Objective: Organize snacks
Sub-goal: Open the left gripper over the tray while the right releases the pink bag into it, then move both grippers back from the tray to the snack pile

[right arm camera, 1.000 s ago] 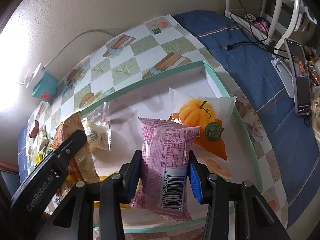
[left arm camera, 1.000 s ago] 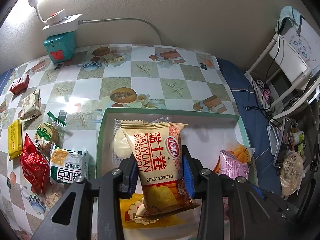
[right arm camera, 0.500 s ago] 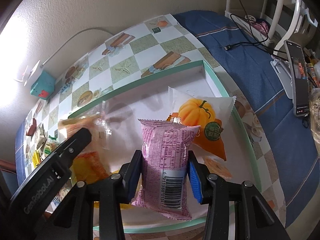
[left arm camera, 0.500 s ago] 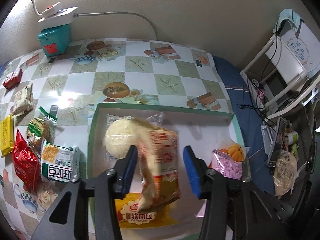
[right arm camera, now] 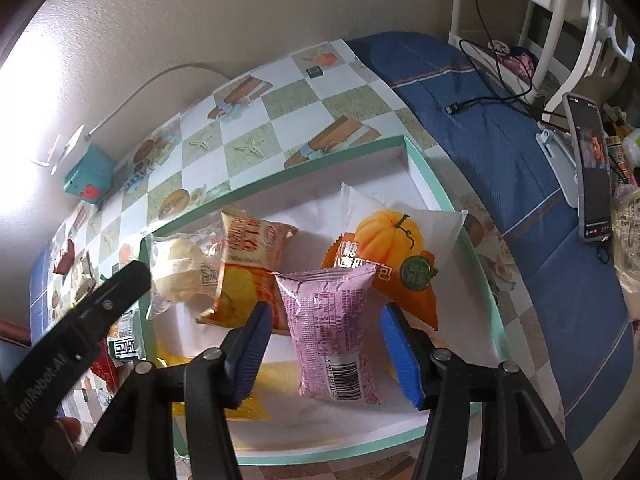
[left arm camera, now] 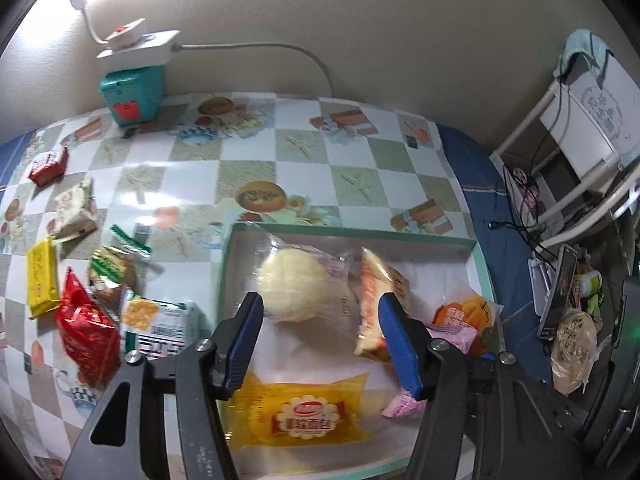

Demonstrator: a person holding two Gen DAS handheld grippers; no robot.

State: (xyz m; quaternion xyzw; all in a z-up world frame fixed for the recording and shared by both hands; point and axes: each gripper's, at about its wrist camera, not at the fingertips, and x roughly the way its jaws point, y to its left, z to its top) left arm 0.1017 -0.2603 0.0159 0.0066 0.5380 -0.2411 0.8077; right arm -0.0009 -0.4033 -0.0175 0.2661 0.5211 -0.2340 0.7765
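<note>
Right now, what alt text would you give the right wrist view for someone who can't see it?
The right gripper, whose jaws have just been opening, hangs over a tray with a pink packet loose between them. Behind lie a pumpkin bag, an orange packet and a wrapped bun.

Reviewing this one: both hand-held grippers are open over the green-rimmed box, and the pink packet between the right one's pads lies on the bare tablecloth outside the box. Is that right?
Not quite. The right wrist view shows the pink packet lying inside the green-rimmed box, against the pumpkin-print packet, not on the tablecloth. The rest holds: the left hand-held gripper and right hand-held gripper are open, pads clear of it.
</note>
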